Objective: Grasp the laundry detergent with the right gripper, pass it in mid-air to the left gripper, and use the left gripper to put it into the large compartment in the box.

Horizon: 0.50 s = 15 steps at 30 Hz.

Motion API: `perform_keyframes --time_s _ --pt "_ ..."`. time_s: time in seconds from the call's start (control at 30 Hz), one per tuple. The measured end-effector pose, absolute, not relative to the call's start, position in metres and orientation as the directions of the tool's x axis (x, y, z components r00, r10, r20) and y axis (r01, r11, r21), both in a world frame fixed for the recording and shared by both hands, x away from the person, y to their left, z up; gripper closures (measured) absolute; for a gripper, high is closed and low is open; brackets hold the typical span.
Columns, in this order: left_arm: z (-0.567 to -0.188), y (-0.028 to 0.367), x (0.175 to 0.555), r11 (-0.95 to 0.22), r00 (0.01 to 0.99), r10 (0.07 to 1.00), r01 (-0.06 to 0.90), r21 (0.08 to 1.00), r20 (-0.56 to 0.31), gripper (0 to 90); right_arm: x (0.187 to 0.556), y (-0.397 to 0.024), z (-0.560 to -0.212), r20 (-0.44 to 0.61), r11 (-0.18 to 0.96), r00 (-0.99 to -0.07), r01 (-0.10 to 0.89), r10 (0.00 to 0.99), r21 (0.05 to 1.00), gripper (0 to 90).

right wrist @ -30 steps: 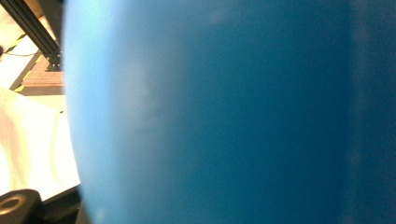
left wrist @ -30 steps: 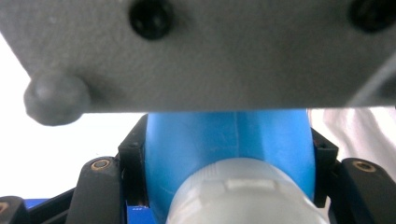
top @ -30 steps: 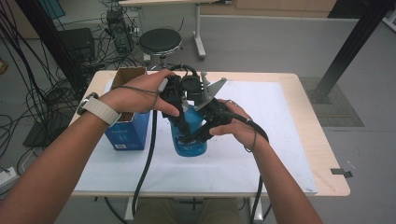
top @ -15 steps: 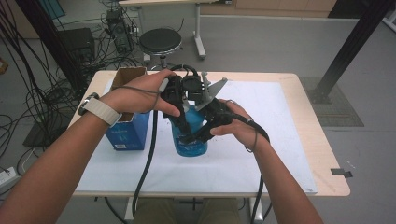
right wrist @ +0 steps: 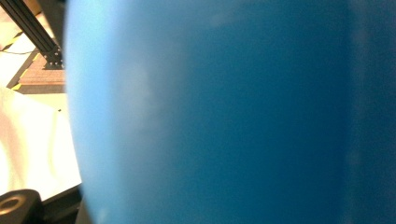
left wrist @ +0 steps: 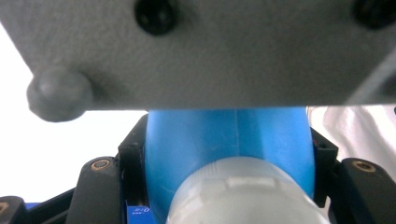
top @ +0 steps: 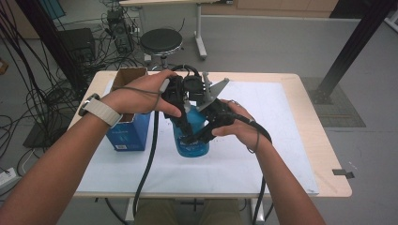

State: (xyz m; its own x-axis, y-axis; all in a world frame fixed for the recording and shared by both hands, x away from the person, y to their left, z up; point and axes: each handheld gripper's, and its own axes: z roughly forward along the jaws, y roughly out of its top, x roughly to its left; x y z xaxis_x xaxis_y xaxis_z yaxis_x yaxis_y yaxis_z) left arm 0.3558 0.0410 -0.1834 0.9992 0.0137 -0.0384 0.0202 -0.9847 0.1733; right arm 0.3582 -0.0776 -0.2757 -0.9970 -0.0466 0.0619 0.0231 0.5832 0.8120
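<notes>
A blue bottle [top: 191, 136] stands upright on the white sheet [top: 263, 154] that covers the table [top: 324, 136], near the middle. It is see-through blue, with a pale cap [left wrist: 243, 196] on its neck.

The left claw [top: 180, 110] comes down on the top part of the bottle. In the left gripper view its two black jaws sit one on each side of the blue neck and pinch it, just below the cap. The right claw [top: 199, 137] comes in from the side, lower down, and pinches the bottle's round body. In the right gripper view the blue wall of the bottle is so close that it is all a blur.

So the grabbing part looks done: both claws have the bottle tight, one up high and one down low. It looks like the person is getting ready to open it, with one claw to hold it and the other to turn. The cap seems to be on the neck, so the opening is not done yet. How loose the cap is cannot be told.

A blue cardboard box [top: 129, 129] with its flaps open stands just beside the bottle, under the left hand [top: 141, 96]. Behind the table there is a round black stool [top: 161, 41] on the floor.
</notes>
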Motion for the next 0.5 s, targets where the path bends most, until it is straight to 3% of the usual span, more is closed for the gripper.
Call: perform_keyframes --time_s 0.5 --pt "-0.1826 0.0427 0.3558 -0.985 0.999 0.019 0.024 0.17 -0.032 37.6 0.3594 -0.0756 -0.2761 0.055 0.576 -0.997 0.015 -0.052 0.817 42.7"
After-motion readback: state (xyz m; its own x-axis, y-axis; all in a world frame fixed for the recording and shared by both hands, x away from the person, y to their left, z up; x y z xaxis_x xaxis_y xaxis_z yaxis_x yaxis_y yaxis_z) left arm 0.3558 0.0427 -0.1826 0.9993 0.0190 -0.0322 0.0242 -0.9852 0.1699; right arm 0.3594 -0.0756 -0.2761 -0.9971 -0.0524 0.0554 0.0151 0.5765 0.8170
